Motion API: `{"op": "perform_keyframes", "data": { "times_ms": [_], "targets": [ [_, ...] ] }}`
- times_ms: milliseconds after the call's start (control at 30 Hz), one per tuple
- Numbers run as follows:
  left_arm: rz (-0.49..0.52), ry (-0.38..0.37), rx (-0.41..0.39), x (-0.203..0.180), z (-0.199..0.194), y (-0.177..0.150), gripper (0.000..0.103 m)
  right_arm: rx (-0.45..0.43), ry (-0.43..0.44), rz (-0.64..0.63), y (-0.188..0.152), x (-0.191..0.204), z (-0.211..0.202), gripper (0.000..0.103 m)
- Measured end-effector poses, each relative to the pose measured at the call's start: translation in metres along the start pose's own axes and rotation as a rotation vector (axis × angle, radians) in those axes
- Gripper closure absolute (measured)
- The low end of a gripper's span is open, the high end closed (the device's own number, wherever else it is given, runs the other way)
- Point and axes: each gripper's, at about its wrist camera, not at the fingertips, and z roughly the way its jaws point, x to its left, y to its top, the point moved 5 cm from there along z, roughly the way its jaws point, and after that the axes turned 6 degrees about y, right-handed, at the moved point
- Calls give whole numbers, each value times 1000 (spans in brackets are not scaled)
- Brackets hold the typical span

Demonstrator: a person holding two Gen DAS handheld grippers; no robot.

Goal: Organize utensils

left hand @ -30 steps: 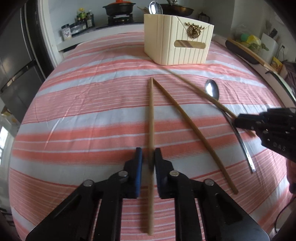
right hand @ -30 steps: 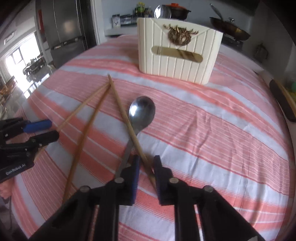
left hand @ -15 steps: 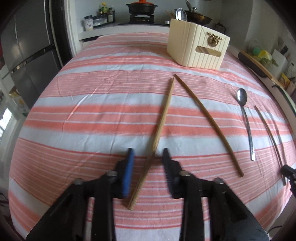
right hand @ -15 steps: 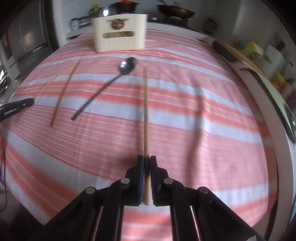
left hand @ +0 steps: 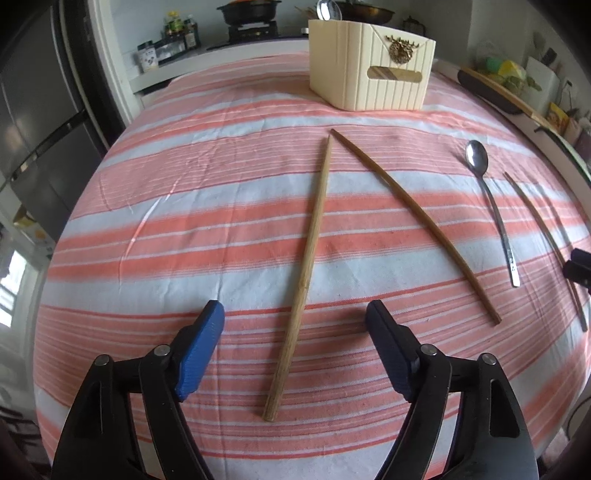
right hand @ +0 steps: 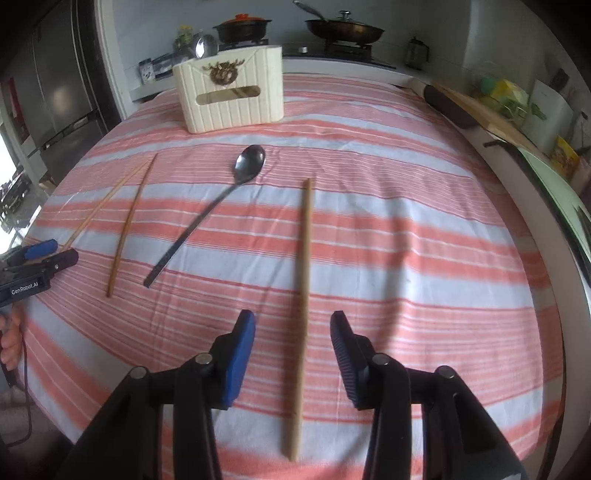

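Three wooden chopsticks and a steel spoon [left hand: 491,206] lie on the striped cloth. My left gripper [left hand: 295,317] is open, with one chopstick [left hand: 306,266] lying on the cloth between its fingers. A second, darker chopstick [left hand: 417,218] lies to its right. My right gripper [right hand: 293,325] is open, with the third chopstick [right hand: 303,291] lying between its fingers. The spoon also shows in the right wrist view [right hand: 218,206], left of that chopstick. A cream utensil box [left hand: 373,70] stands at the far side with a spoon upright in it.
The table with the red and white striped cloth [left hand: 184,229] drops off at the right edge. A counter behind holds pots and jars [right hand: 240,27]. A fridge [left hand: 33,122] stands at the left. A cutting board and bottles [right hand: 491,114] sit at the right.
Both grippers have opened and let their chopsticks go onto the cloth. The right one had carried its chopstick off the spoon to the right and laid it there.
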Motion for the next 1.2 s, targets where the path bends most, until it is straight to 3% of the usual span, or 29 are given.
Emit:
{"op": "perform_keyframes", "data": {
  "times_ms": [133, 200, 500, 733, 867, 1067, 1133, 1167, 1200],
  "targets": [
    [10, -10, 29, 8, 10, 3, 5, 73, -18, -23, -1, -2, 20, 57],
    [2, -18, 38, 11, 15, 3, 0, 54, -10, -10, 0, -4, 22, 52],
    [67, -61, 81, 9, 20, 12, 0, 48, 18, -30, -1, -8, 25, 52],
    [117, -96, 99, 5, 36, 47, 14, 132, 61, -54, 15, -9, 31, 52],
    [132, -109, 103, -2, 48, 68, 20, 162, 83, -46, 35, -15, 42, 68],
    [151, -129, 111, -15, 63, 97, 40, 173, 99, -35, 69, -19, 66, 73],
    [140, -127, 102, -16, 66, 105, 66, 166, 85, -49, 80, -16, 75, 81],
    [128, -128, 96, -15, 67, 109, 75, 161, 76, -58, 87, -14, 80, 94],
    [118, -138, 96, -14, 68, 110, 96, 161, 77, -60, 91, -13, 82, 97]
  ]
}}
